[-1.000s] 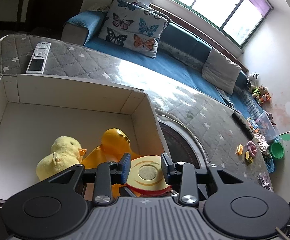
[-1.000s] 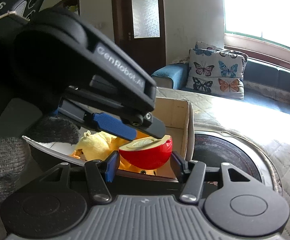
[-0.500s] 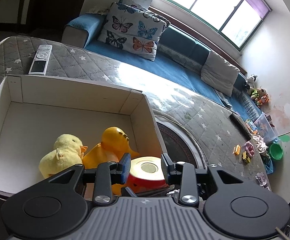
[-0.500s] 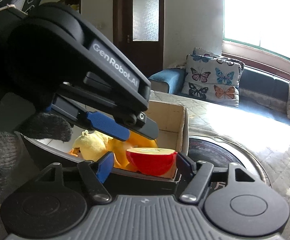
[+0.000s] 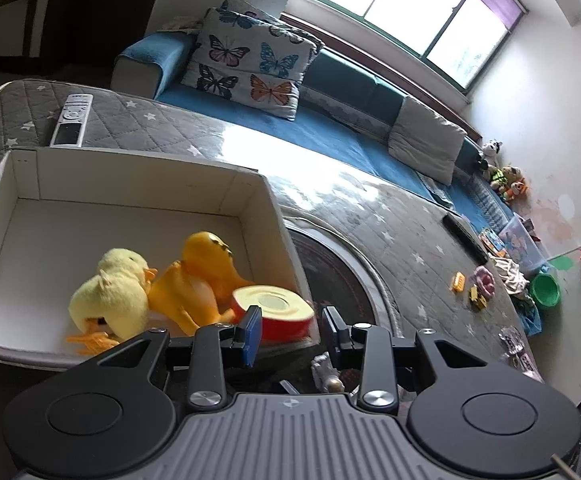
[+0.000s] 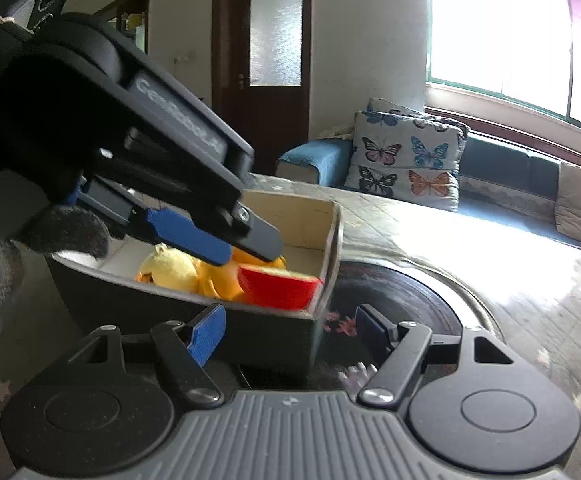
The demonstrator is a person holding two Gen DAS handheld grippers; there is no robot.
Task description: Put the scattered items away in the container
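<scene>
Quilted table: box with ducks, apple half

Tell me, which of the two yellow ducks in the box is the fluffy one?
The pale yellow duck, farther from the red half apple. Its surface is fuzzy plush, while the orange-yellow duck beside the apple is smooth and shiny.

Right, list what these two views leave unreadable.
- Small toys on the quilt, left wrist view: too small to identify.
- Red half-apple, right wrist view: its base is hidden by the box wall.
- Metallic object under the left gripper: blocked by its fingers.
</scene>
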